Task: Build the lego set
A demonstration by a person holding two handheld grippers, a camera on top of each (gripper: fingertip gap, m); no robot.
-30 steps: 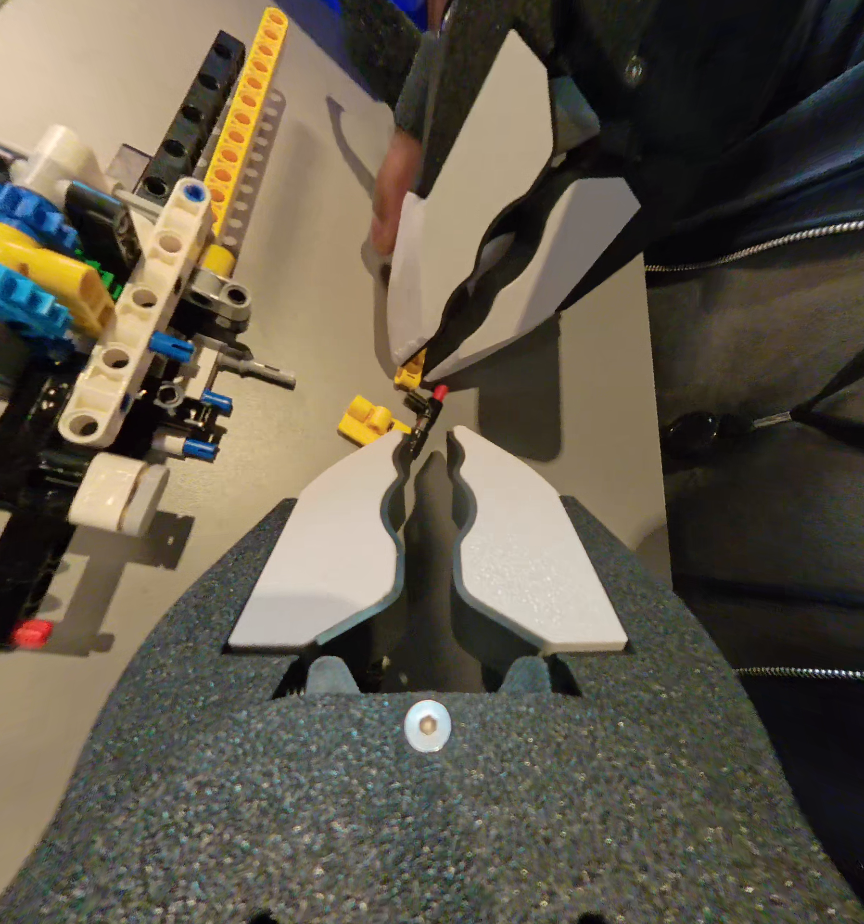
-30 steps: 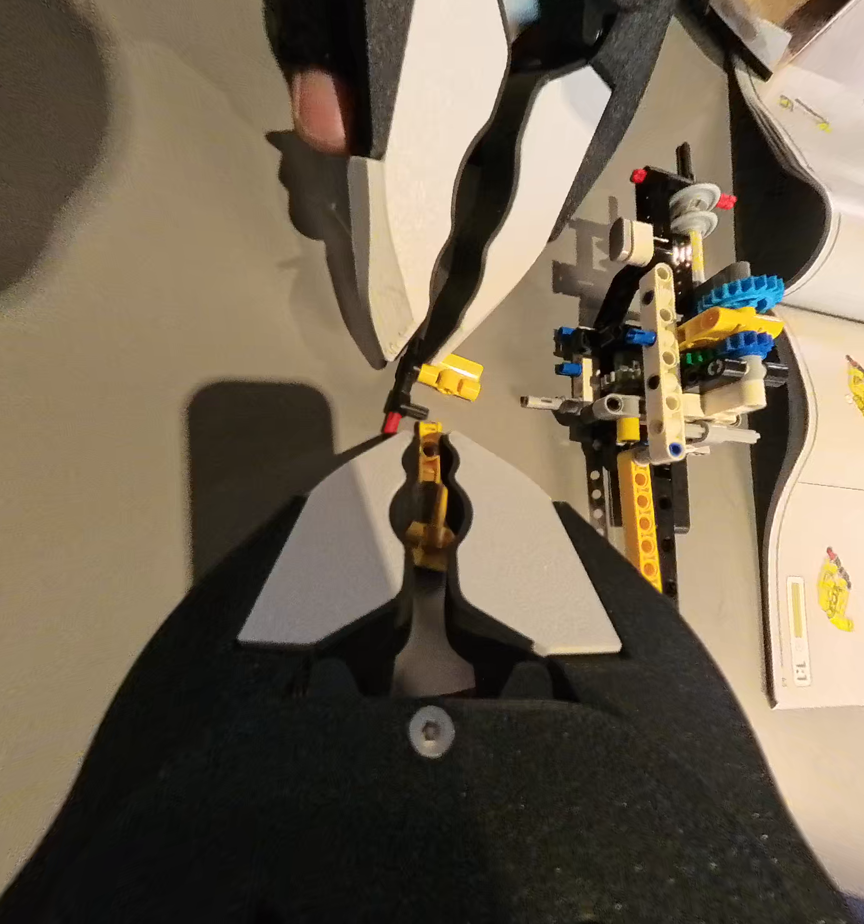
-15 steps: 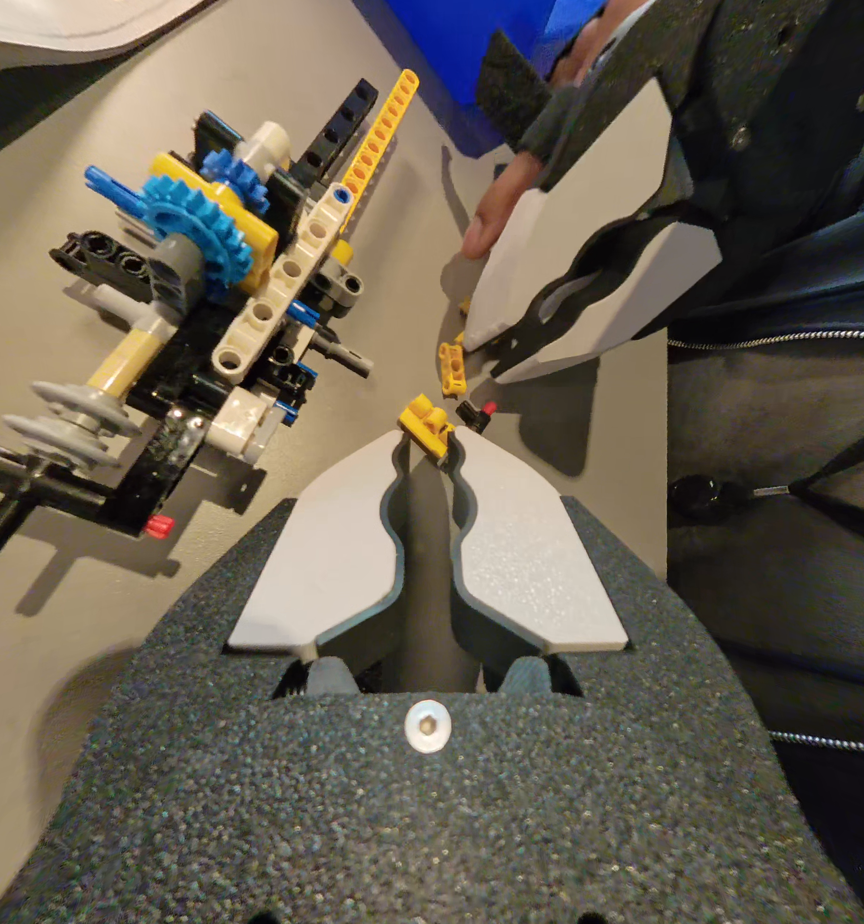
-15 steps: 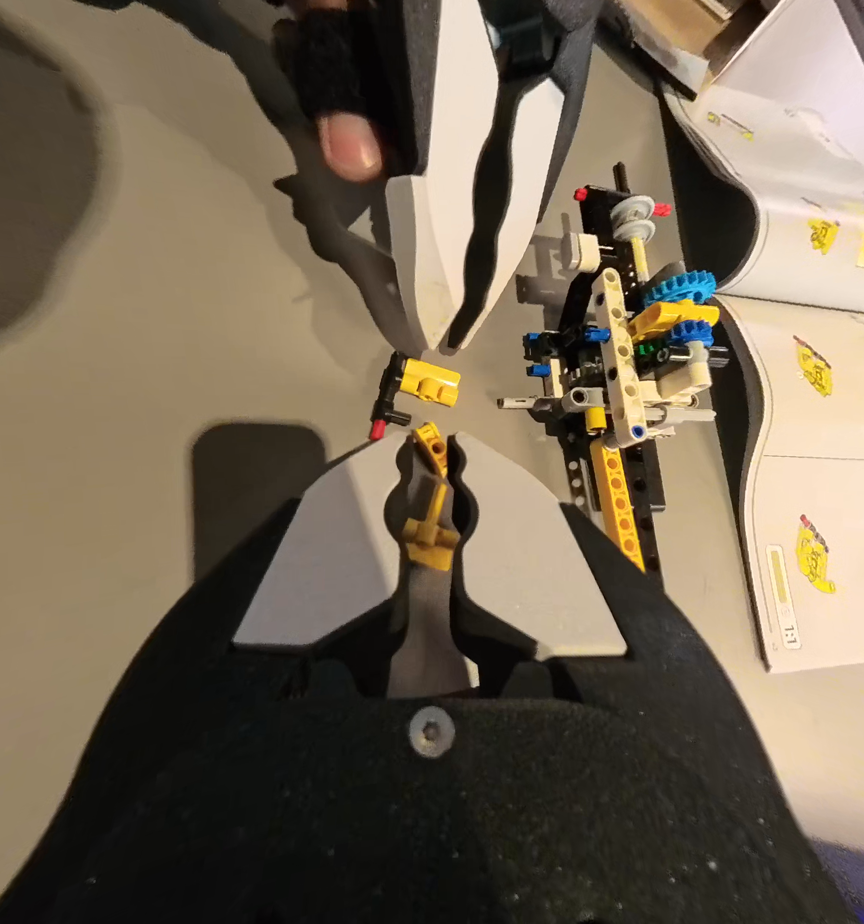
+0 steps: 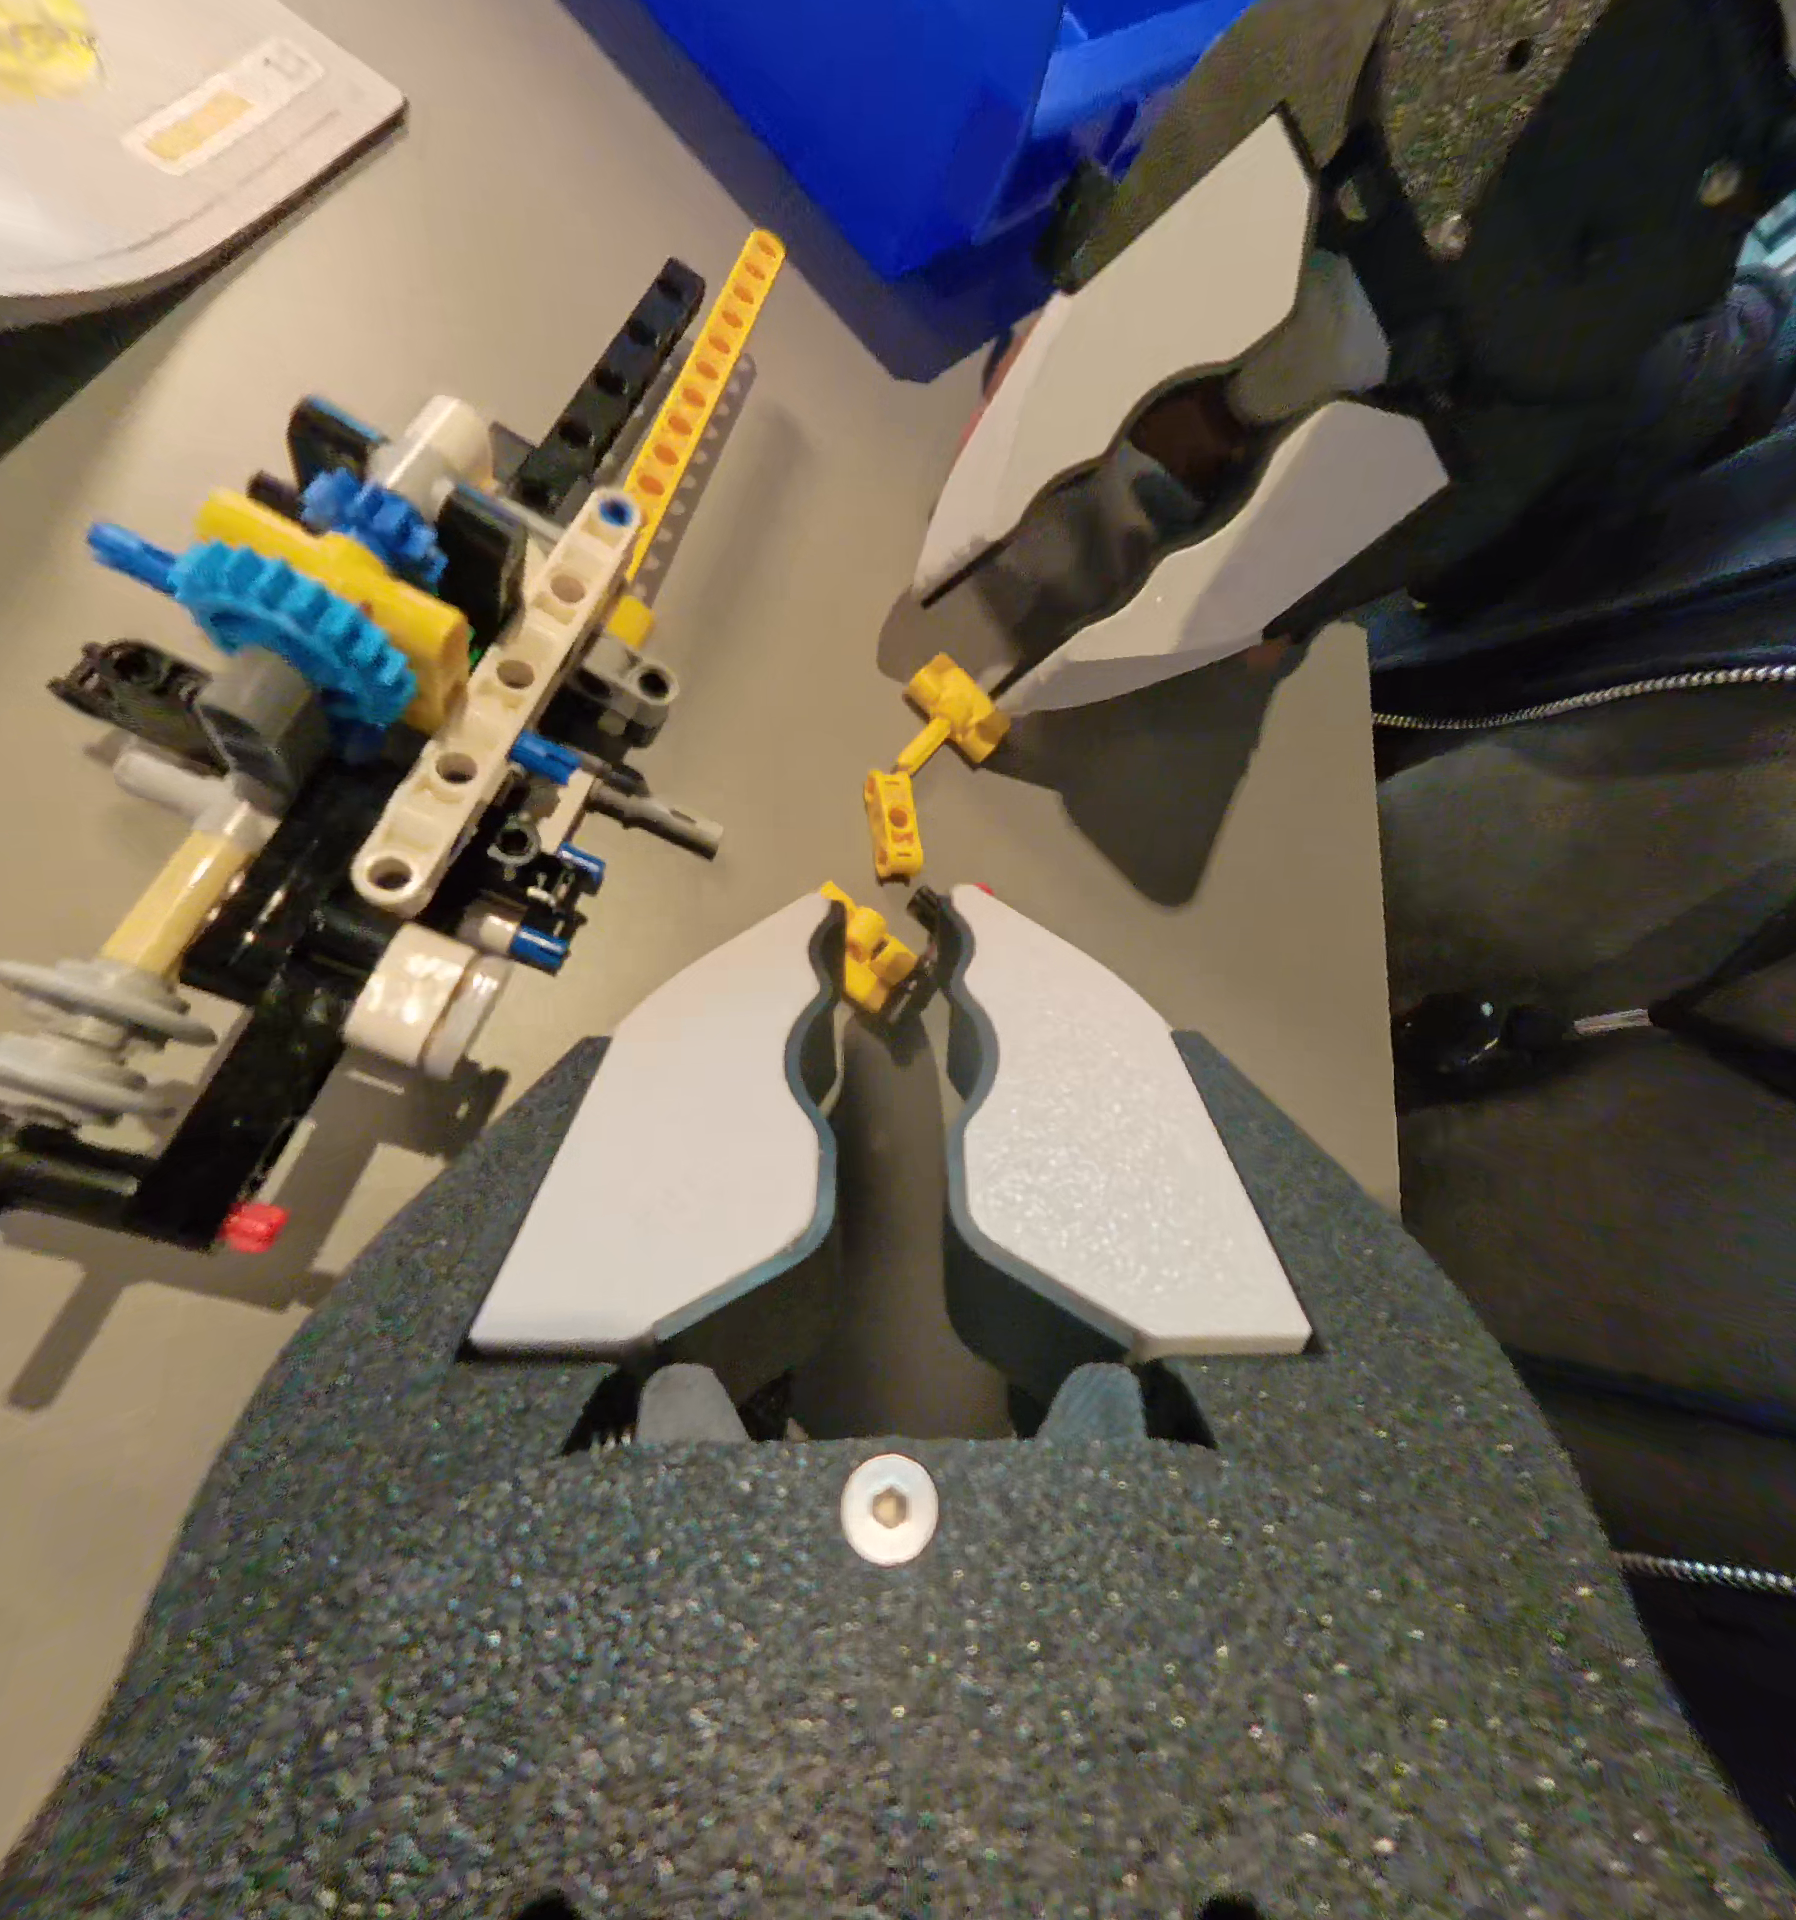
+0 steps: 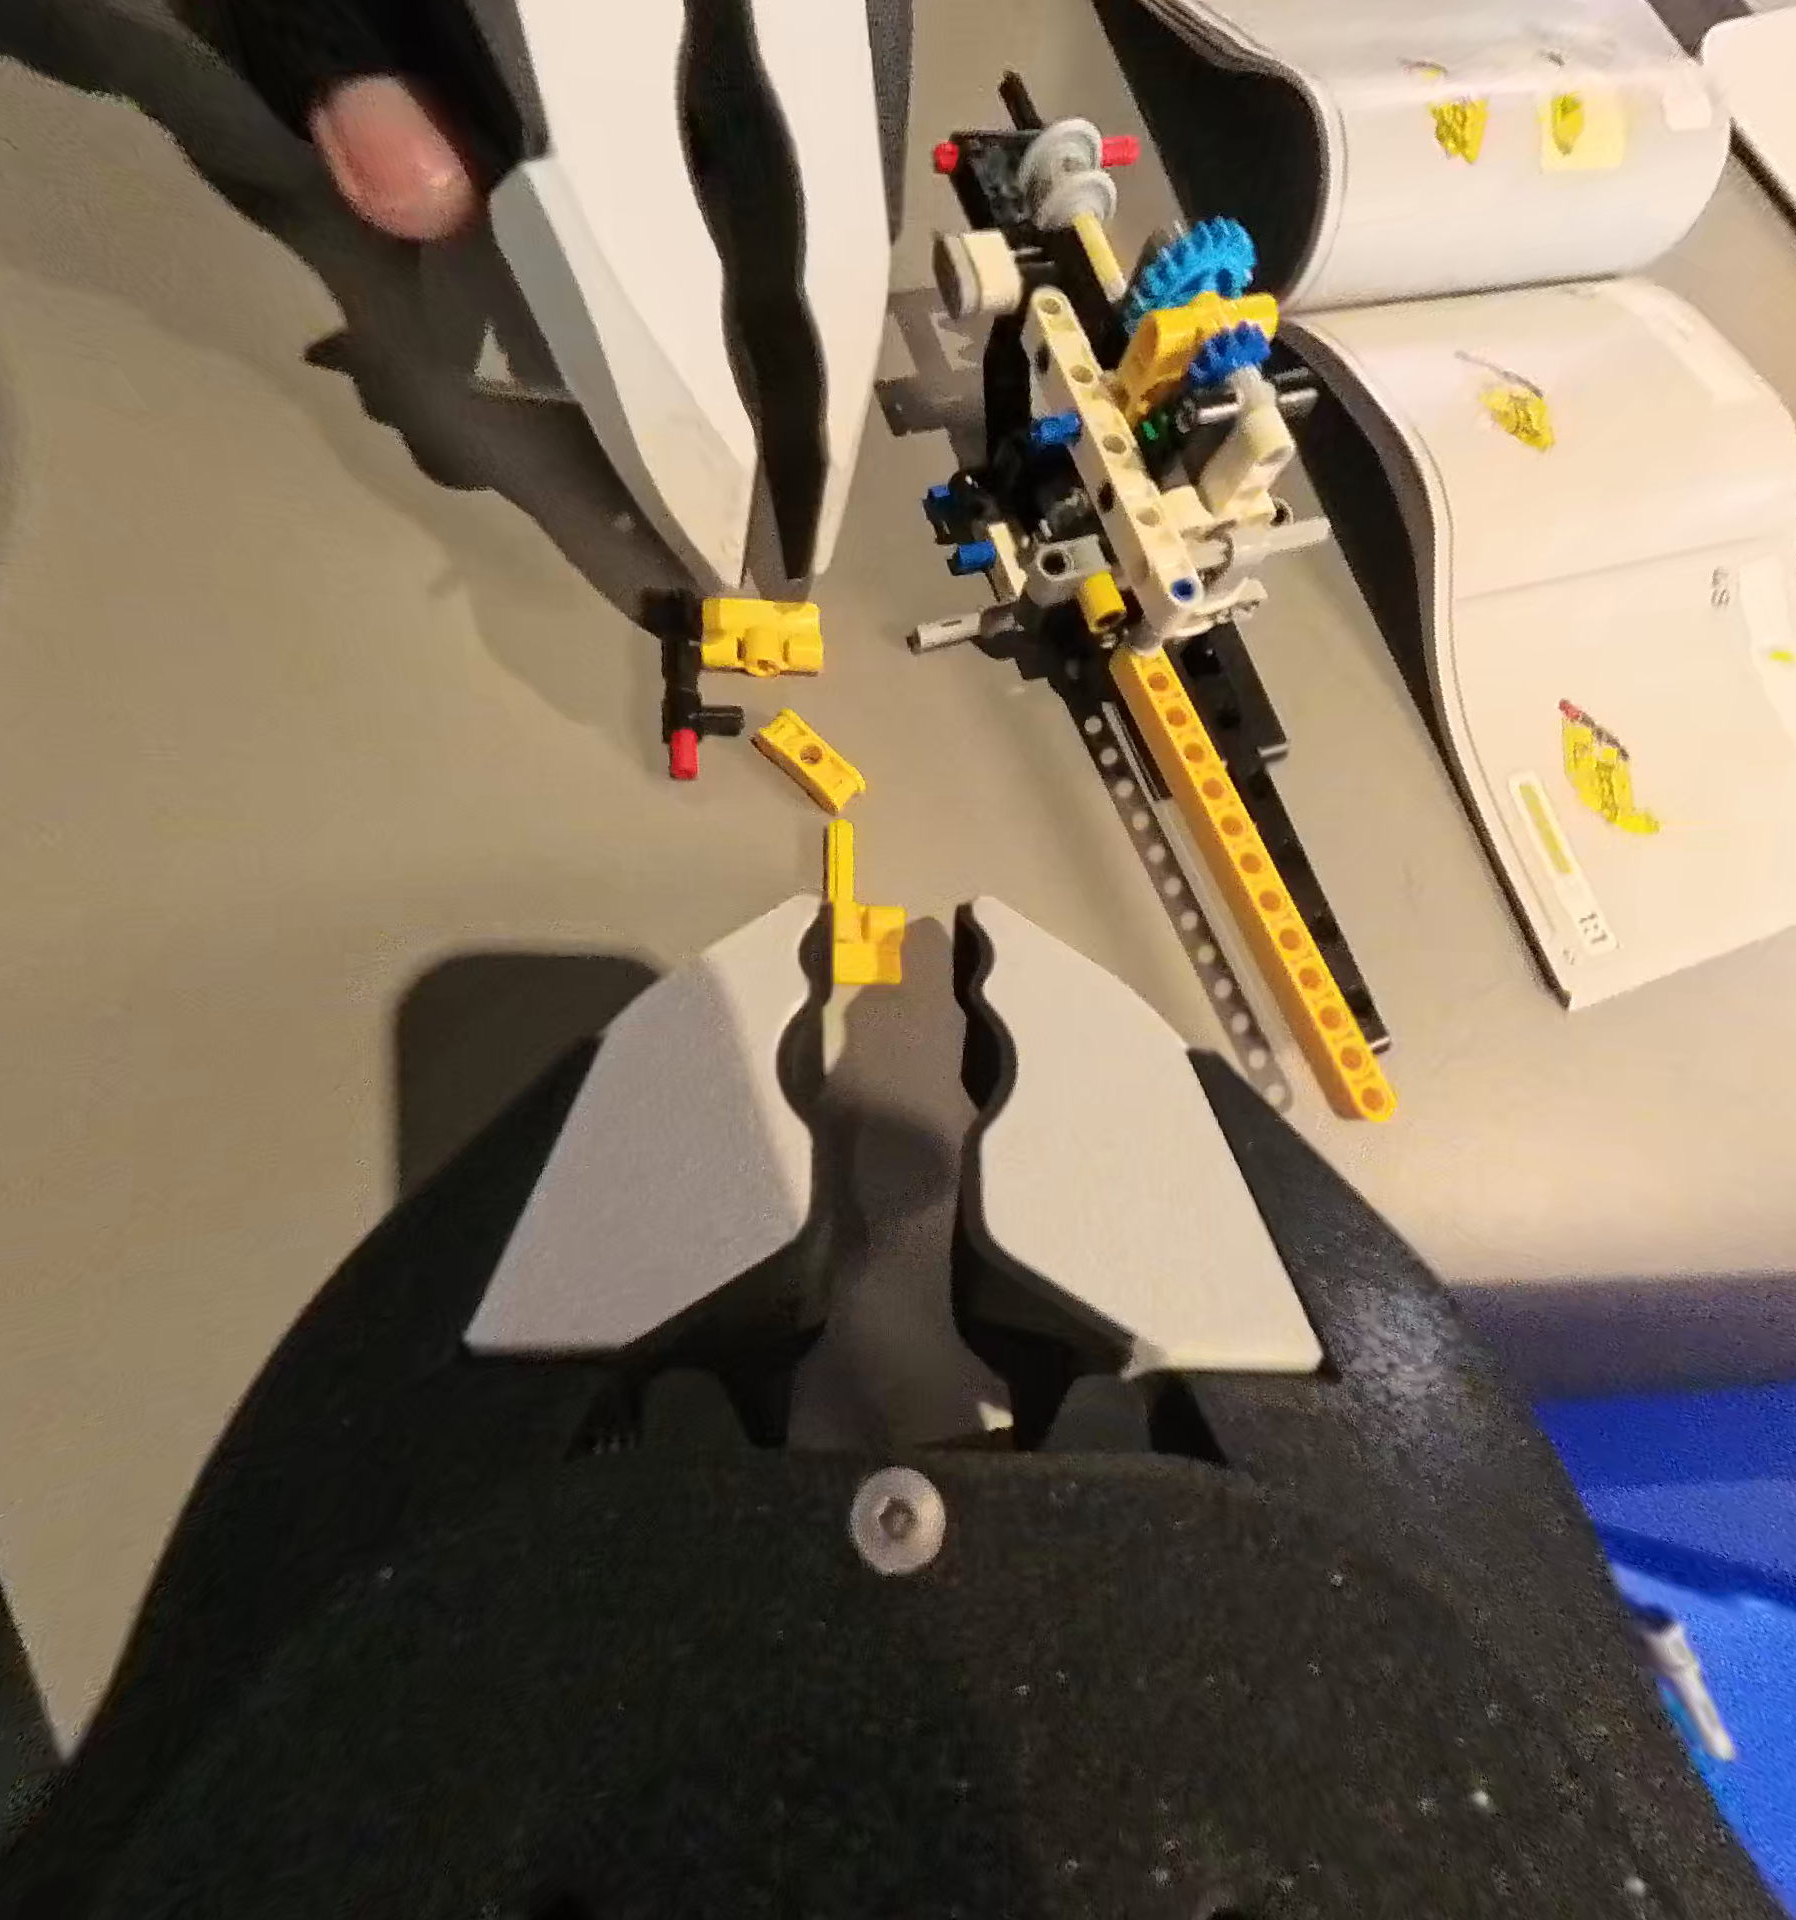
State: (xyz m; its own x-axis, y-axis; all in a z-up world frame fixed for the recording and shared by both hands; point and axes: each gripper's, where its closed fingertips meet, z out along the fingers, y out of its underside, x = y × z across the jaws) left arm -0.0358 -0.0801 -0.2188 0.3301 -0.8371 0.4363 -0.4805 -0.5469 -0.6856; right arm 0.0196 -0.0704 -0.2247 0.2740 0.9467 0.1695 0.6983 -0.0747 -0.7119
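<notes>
The step in hand looked like a small sub-assembly: three loose parts had to be joined before going onto the half-built model (image 6: 1112, 436), which stood on the table (image 6: 250, 727) at about 1 o'clock in the right wrist view, just beside an open booklet (image 6: 1600, 623). The model was a black frame with a long yellow beam, a white beam across it, blue gears and a grey-wheeled axle at its far end. The right claw (image 6: 889, 904) was released, its jaws parted, with a yellow peg piece (image 6: 863, 940) lying against the inside of one tip and its peg pointing to 12 o'clock. Just beyond it lay a short yellow bar (image 6: 809, 758), apart from the peg and skewed. At 11 o'clock sat a yellow block (image 6: 759, 636) joined to a black pin piece (image 6: 681, 665) with a red end. The left claw (image 5: 891, 896) hung over that block with its jaws slightly apart, probably not gripping it, though the tips hid the contact. The next move would call for each claw to clench on one part, then line the peg up squarely with the hole in the bar, since the bar lay crooked. A blue bin (image 5: 873, 125) stood at 12 o'clock in the left wrist view.
</notes>
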